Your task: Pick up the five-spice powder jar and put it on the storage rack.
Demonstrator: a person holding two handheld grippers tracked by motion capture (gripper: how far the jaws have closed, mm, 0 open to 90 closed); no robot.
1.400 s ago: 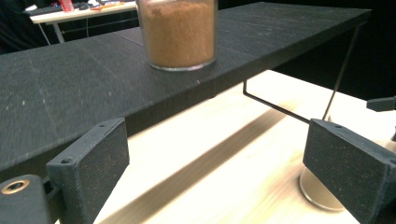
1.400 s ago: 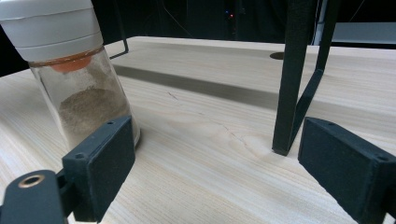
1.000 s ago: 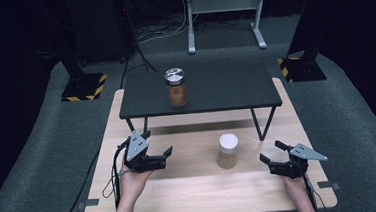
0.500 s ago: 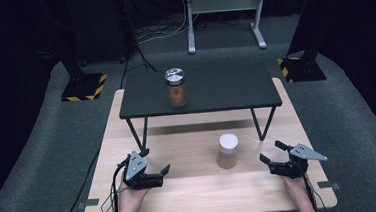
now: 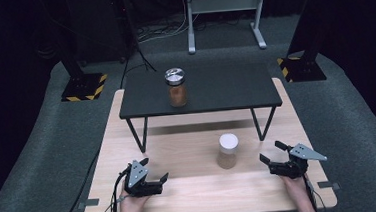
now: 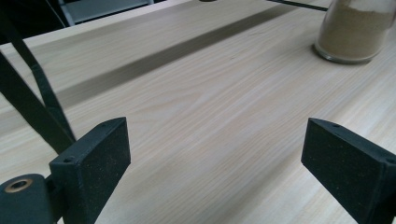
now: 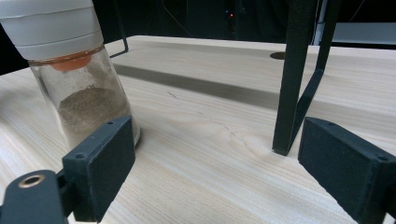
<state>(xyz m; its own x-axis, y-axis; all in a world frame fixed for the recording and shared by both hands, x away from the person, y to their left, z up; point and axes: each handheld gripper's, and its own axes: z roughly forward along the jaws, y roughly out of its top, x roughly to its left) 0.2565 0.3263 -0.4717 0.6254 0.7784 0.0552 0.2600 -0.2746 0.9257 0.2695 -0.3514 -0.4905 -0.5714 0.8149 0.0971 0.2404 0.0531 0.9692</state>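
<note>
The left gripper (image 5: 157,181) has pulled back toward the near edge of the wooden table (image 5: 202,195): a second ago it hovered farther in, close to the left leg of the black shelf (image 5: 200,90), and now it sits low on the near left with the hand drawn in under it. Its jaws stand wide apart with nothing between them, and the left gripper view looks along them across bare wood toward the white-lidded jar (image 6: 355,30) standing well off at the far right of that view. The right gripper (image 5: 274,155) has not shifted over the same second; it rests at the near right, its jaws likewise spread wide and empty. In the right gripper view the jar (image 7: 77,74) stands upright just beyond the left jaw, near but apart from it, half filled with tan powder, and the shelf's right leg (image 7: 299,74) comes down between the jaws farther off. In the high view this jar (image 5: 227,151) stands on the lower table between the two grippers, nearer the right one, and a silver-lidded jar (image 5: 176,87) stands up on the shelf. I judge the withdrawal as the left hand settling to a rest pose, so no grasp is under way, and the right gripper seems better placed to take the white-lidded jar
</note>
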